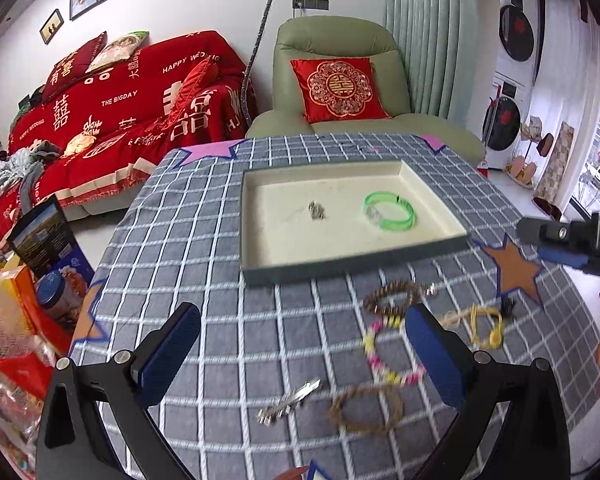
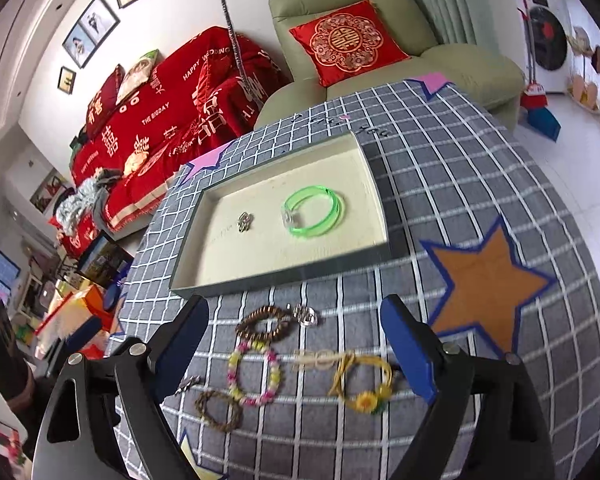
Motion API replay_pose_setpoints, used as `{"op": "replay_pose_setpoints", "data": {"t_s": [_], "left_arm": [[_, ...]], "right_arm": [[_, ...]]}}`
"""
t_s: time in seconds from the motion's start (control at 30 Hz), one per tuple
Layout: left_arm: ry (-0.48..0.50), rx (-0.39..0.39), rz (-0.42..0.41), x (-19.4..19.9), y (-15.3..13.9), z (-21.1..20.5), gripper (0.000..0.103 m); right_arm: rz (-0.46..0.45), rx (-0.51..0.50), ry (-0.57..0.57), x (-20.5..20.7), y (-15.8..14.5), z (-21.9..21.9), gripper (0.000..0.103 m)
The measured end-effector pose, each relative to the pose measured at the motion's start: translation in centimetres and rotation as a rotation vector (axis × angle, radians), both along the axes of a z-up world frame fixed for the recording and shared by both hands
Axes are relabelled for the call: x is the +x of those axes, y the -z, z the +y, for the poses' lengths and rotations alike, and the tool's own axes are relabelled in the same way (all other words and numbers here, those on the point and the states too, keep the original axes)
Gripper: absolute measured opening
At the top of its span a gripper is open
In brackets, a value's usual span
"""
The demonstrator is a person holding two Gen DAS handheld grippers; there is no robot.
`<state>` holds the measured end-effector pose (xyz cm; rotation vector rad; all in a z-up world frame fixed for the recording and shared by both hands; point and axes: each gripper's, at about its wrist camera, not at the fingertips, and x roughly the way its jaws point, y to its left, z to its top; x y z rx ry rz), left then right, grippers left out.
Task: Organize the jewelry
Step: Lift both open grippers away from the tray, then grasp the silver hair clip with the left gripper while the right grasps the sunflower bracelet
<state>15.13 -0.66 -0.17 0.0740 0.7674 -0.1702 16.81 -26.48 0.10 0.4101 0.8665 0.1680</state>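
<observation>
Both hand-held grippers [image 1: 300,348] [image 2: 296,344] gape empty; tray [image 2: 260,276] holds two pieces, five bracelets [image 2: 256,372] outside.

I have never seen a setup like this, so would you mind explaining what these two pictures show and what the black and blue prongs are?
Each picture comes from a wide-angle camera on a hand-held gripper, looking forward along its two blue-padded fingers. One view belongs to the left gripper, the other to the right gripper. A person holds both; there is no robot arm. Both stand open and hold nothing.

Below them is a table with a checked tablecloth. On it sits a shallow tray holding a green bangle and a small silver piece. In front of the tray, loose on the cloth, lie a brown bead bracelet, a pink and yellow bracelet, a yellow cord bracelet, a woven brown ring and a silver hair clip.
</observation>
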Motion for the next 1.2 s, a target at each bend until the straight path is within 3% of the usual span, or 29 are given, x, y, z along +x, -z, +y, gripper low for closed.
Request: {"op": "replay_pose_setpoints", "data": {"t_s": [0.27,0.6,0.87,1.2], "left_arm": [[-0.034,0.052,0.018,-3.0,1.6,1.7,0.103],[-0.046,0.083,0.127,-4.1,5.5,4.2,0.103],[-0.051,0.109,0.164,-3.4,7.3,4.5,0.103],[0.021,0.156,0.168,-2.0,8.4,3.4,0.103]], "right_arm": [[0.009,0.031,0.027,-3.1,0.8,-0.8,0.090],[0.104,-0.079,-0.026,-5.6,3.4,-0.4,0.090],[0.179,-0.115,-0.019,-6.5,6.0,-0.6,0.090],[0.227,-0.129,-0.016,-6.0,7.7,-0.3,0.090]]}}
